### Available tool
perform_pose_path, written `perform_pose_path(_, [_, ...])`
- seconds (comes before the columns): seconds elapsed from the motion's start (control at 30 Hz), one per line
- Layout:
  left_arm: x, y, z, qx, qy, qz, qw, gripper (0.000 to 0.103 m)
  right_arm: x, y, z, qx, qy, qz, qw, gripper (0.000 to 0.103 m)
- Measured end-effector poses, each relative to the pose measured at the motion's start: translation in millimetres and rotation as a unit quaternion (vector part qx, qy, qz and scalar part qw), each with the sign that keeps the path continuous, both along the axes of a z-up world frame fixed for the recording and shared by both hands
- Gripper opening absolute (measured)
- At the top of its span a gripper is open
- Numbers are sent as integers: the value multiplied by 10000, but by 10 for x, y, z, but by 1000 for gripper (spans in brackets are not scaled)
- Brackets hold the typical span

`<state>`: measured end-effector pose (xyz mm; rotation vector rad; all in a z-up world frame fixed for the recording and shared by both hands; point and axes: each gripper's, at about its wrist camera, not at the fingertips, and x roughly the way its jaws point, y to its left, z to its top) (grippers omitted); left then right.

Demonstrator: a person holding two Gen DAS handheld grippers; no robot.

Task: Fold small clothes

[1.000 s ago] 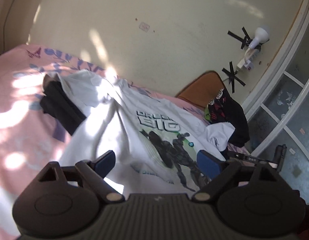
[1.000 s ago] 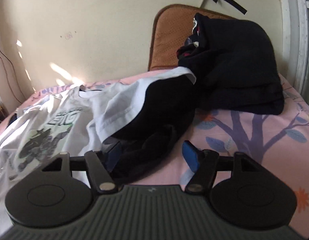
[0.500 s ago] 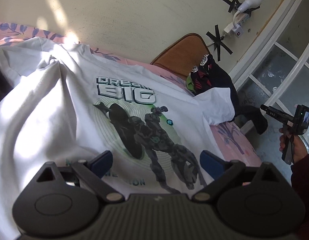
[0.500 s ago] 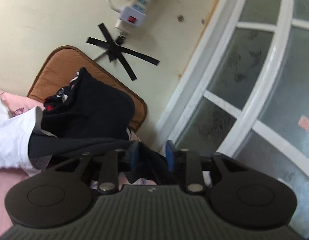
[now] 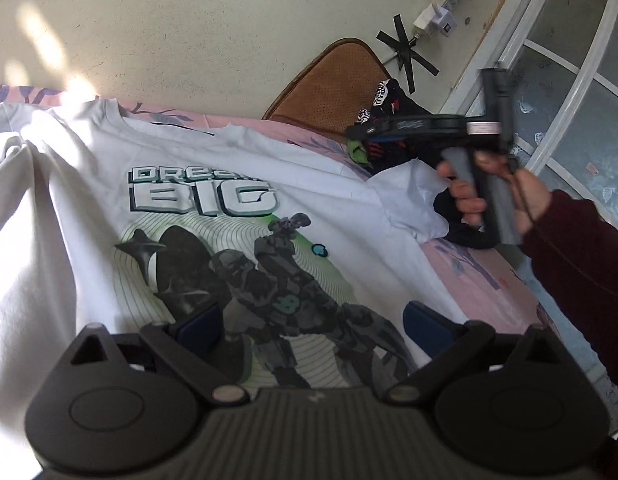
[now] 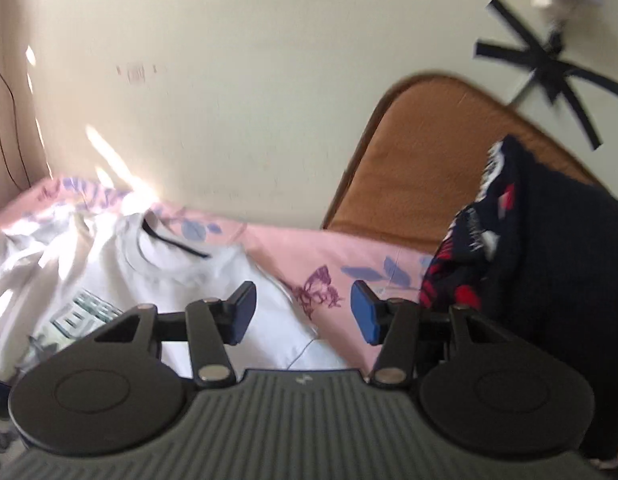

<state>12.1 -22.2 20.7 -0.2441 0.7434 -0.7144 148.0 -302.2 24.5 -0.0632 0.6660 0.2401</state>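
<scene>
1. our white t-shirt (image 5: 213,216) lies print-up on the pink bedsheet (image 5: 489,280), collar toward the wall.
2. our left gripper (image 5: 309,320) hangs over the lower print, jaws wide apart, holding nothing.
3. our right gripper (image 6: 303,312) is by the shoulder, jaws also apart and empty, near the dark clothes pile (image 6: 549,260).
4. we judge the shirt needs smoothing first: pinch the sleeve (image 5: 409,204) edge only, one layer.
5. the pile crowds the right side; open room lies left.
</scene>
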Motion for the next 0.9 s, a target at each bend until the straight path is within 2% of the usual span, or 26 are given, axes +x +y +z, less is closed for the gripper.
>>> perform_pose_path(0.07, [10, 29, 2, -72, 26, 4, 10000, 101, 245, 82, -221, -176, 550, 65, 9983, 65])
perform_pose_path(0.1, [16, 32, 1, -85, 31, 9, 10000, 101, 298, 106, -322, -211, 781, 110, 9967, 65])
perform_pose_path(0.13, [19, 30, 1, -89, 31, 9, 10000, 101, 278, 122, -346, -206, 747, 155, 9969, 65])
perform_pose_path(0.2, [11, 21, 2, -61, 11, -1, 10000, 102, 201, 187, -296, -346, 544, 471, 9968, 31])
perform_pose_path(0.23, [5, 16, 3, -47, 1, -8, 10000, 103, 189, 211, -258, -445, 430, 514, 9968, 9])
perform_pose_path(0.3, [-2, 4, 3, -16, -20, -6, 10000, 103, 137, 260, -175, -786, 104, 457, 9958, 8])
perform_pose_path(0.37, [-3, 7, 3, -15, -25, -5, 10000, 103, 138, 334, -61, -1502, -587, 216, 9867, 8])
perform_pose_path(0.43, [6, 19, 0, -30, -19, 19, 10000, 103, 206, 337, 7, -1625, -854, 29, 9830, 8])
perform_pose_path(0.47, [12, 29, -2, -31, -21, 49, 10000, 103, 249, 378, -31, -1866, -961, -59, 9777, 8])
perform_pose_path(0.5, [16, 37, -4, -31, -23, 66, 10000, 103, 334, 444, -152, -2258, -1042, -87, 9685, 8])
perform_pose_path(0.6, [9, 31, -8, 15, -59, 67, 10000, 103, 479, 547, -574, -2710, -477, 12, 9614, 8])
perform_pose_path(0.67, [3, 26, -11, 32, -74, 73, 9999, 103, 403, 604, -672, -2869, -649, -43, 9557, 12])
perform_pose_path(0.7, [9, 29, -9, 24, -70, 72, 9999, 103, 381, 608, -629, -2821, -612, -102, 9574, 11])
perform_pose_path(0.73, [11, 34, -9, 20, -67, 73, 9999, 103, 328, 598, -552, -2680, -578, -140, 9616, 19])
perform_pose_path(0.77, [7, 31, -8, 26, -69, 74, 9999, 103, 251, 582, -452, -2500, -593, -132, 9663, 37])
perform_pose_path(0.8, [4, 21, -4, 43, -74, 77, 9999, 103, 159, 586, -322, -2245, -705, -74, 9719, 46])
perform_pose_path(0.83, [-2, 16, 0, 62, -81, 80, 9999, 103, 59, 598, -203, -2049, -794, -35, 9755, 49])
perform_pose_path(0.9, [3, 5, 18, 90, -83, 76, 9999, 103, -102, 649, 54, -1556, -855, 126, 9840, 49])
